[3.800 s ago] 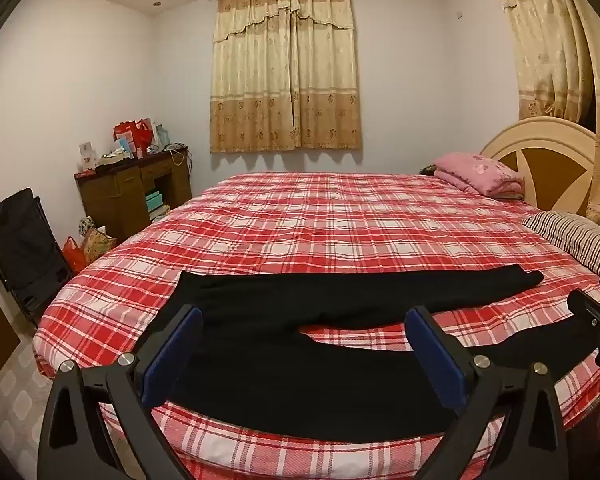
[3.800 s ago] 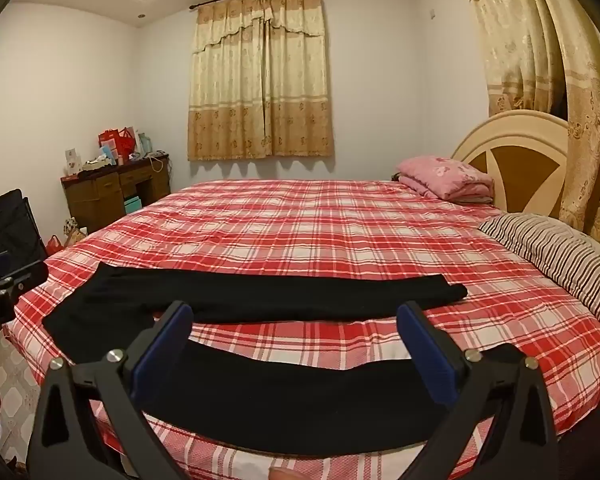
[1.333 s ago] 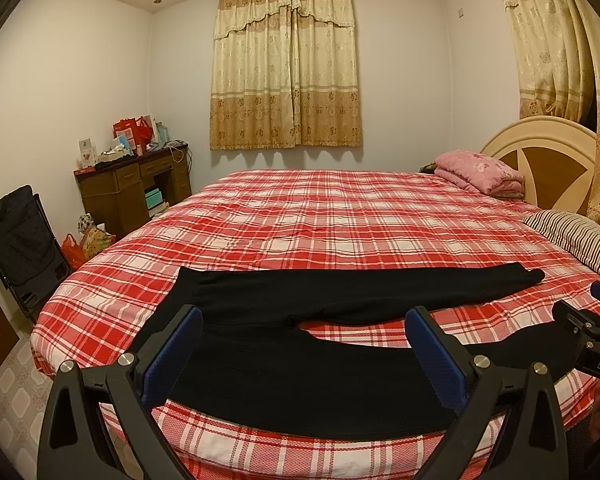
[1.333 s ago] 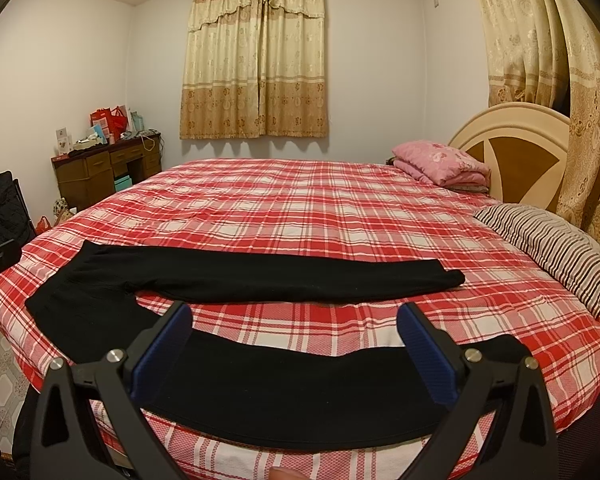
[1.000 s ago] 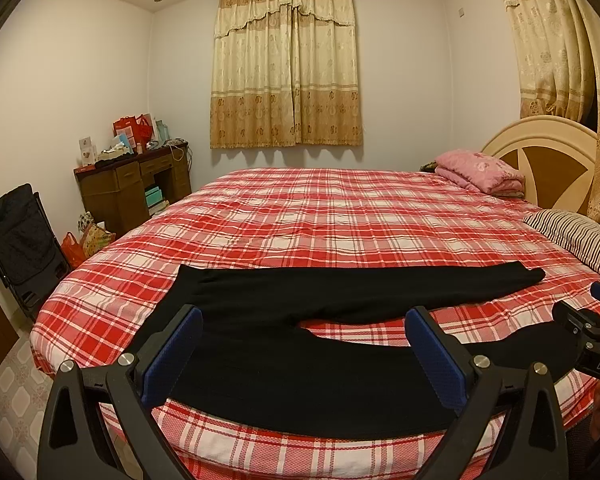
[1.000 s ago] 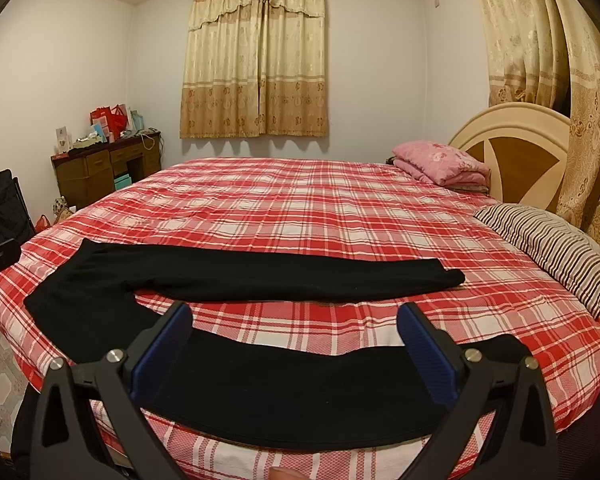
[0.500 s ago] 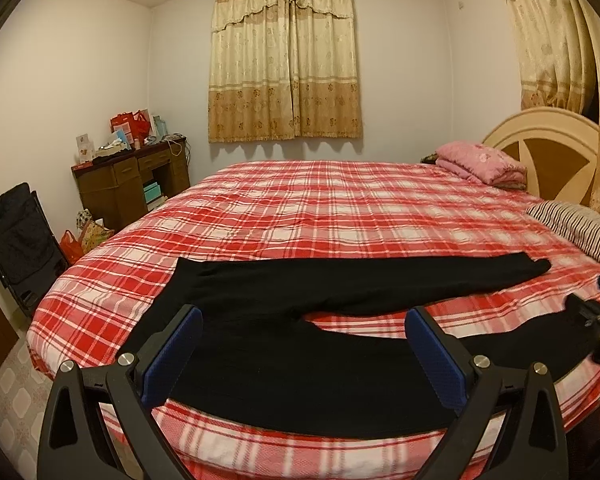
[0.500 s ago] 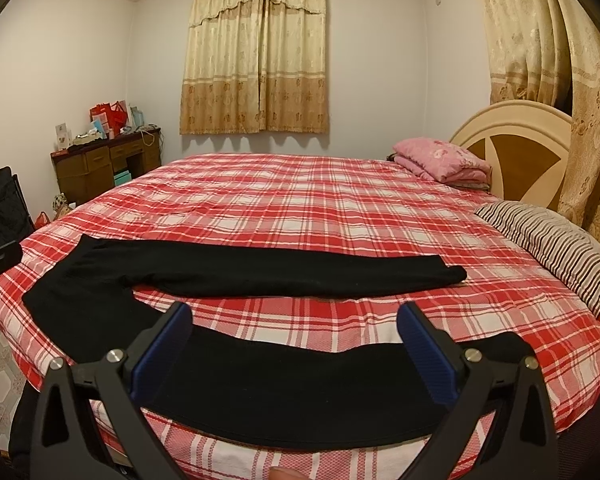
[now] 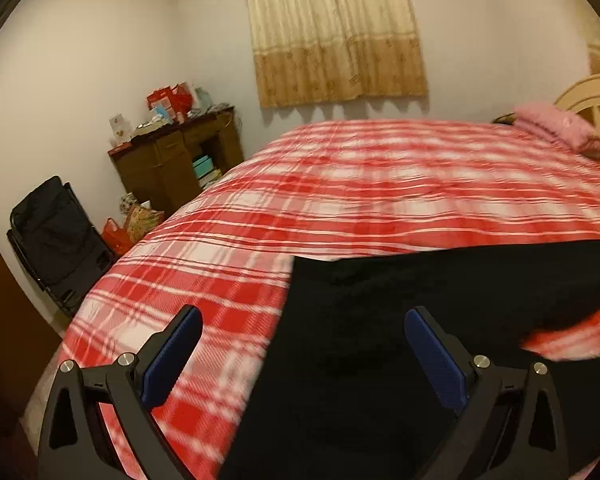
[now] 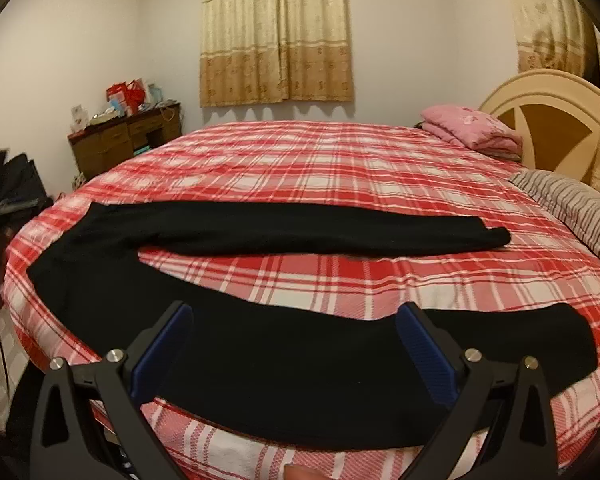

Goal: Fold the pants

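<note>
Black pants (image 10: 260, 344) lie spread on the red plaid bed (image 10: 340, 168), waist to the left, legs apart and pointing right. The far leg (image 10: 340, 232) ends near the striped pillow; the near leg lies along the front edge. My right gripper (image 10: 292, 336) is open and empty, above the near leg. My left gripper (image 9: 302, 340) is open and empty, close above the waist end of the pants (image 9: 380, 320), its left finger over bare bedspread (image 9: 220, 260). The left view is motion-blurred.
A wooden desk (image 10: 128, 140) with clutter stands at the left wall, a black folding chair (image 9: 56, 232) beside it. A pink folded blanket (image 10: 472, 128), a striped pillow (image 10: 572, 204) and the headboard (image 10: 548, 120) are at the right. Curtains (image 10: 276, 36) hang behind.
My left gripper has swung left and dropped closer to the waist end of the pants. My right gripper has come a little lower and closer over the near leg. The pants have not moved.
</note>
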`<state>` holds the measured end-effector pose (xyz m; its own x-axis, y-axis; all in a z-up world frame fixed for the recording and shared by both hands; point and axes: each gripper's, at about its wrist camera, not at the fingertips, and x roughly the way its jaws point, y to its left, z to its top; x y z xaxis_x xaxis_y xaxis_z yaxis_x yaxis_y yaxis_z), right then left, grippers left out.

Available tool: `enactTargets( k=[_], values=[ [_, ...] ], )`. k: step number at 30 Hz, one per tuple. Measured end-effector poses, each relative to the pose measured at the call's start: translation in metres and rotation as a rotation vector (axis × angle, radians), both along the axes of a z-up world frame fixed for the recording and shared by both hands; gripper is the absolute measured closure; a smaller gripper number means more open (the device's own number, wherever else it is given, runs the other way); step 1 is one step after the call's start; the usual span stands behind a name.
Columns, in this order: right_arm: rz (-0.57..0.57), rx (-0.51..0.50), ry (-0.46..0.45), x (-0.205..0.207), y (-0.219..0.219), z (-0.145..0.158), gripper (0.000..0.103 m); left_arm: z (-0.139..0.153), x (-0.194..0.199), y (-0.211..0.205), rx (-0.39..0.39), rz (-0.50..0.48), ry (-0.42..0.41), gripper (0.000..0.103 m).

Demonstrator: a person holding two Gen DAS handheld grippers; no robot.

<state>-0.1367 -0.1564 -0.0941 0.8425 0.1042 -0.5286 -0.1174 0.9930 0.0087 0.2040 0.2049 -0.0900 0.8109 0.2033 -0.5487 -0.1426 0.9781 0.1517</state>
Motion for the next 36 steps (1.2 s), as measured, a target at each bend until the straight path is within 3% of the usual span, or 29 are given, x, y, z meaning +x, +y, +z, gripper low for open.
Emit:
enactTargets(
  k=[5, 7, 11, 13, 16, 18, 23, 28, 30, 33, 36],
  values=[
    [0.021, -0.011, 0.029, 0.006, 0.006, -0.017, 0.000, -0.024, 0.070, 0.020, -0.065, -0.037, 0.105, 0.002],
    [0.012, -0.017, 0.034, 0.008, 0.005, -0.021, 0.000, -0.034, 0.090, 0.021, -0.062, -0.039, 0.130, 0.009],
    [-0.024, -0.048, 0.045, 0.015, -0.001, -0.024, 0.001, -0.057, 0.128, 0.026, -0.058, -0.034, 0.228, 0.037],
    [-0.045, -0.052, 0.051, 0.018, -0.008, -0.025, 0.001, -0.067, 0.138, 0.033, -0.064, -0.012, 0.269, 0.040],
    [-0.079, -0.054, 0.064, 0.026, -0.023, -0.023, 0.006, -0.070, 0.141, 0.041, -0.105, -0.026, 0.272, 0.049],
    [-0.102, -0.060, 0.061, 0.029, -0.033, -0.019, 0.007, -0.070, 0.143, 0.042, -0.145, -0.062, 0.278, 0.066],
    [-0.137, -0.046, 0.091, 0.048, -0.066, -0.005, 0.019, -0.070, 0.149, 0.037, -0.142, -0.076, 0.288, 0.066],
    [-0.243, 0.024, 0.090, 0.069, -0.126, 0.022, 0.019, -0.073, 0.157, 0.039, -0.179, -0.081, 0.287, 0.068],
    [-0.274, 0.030, 0.097, 0.080, -0.147, 0.029, 0.019, -0.073, 0.156, 0.041, -0.210, -0.102, 0.273, 0.080],
    [-0.324, 0.045, 0.137, 0.103, -0.179, 0.033, 0.019, -0.074, 0.156, 0.040, -0.212, -0.110, 0.267, 0.088],
    [-0.374, 0.054, 0.174, 0.128, -0.212, 0.033, 0.024, -0.076, 0.155, 0.038, -0.209, -0.116, 0.260, 0.089]
  ],
)
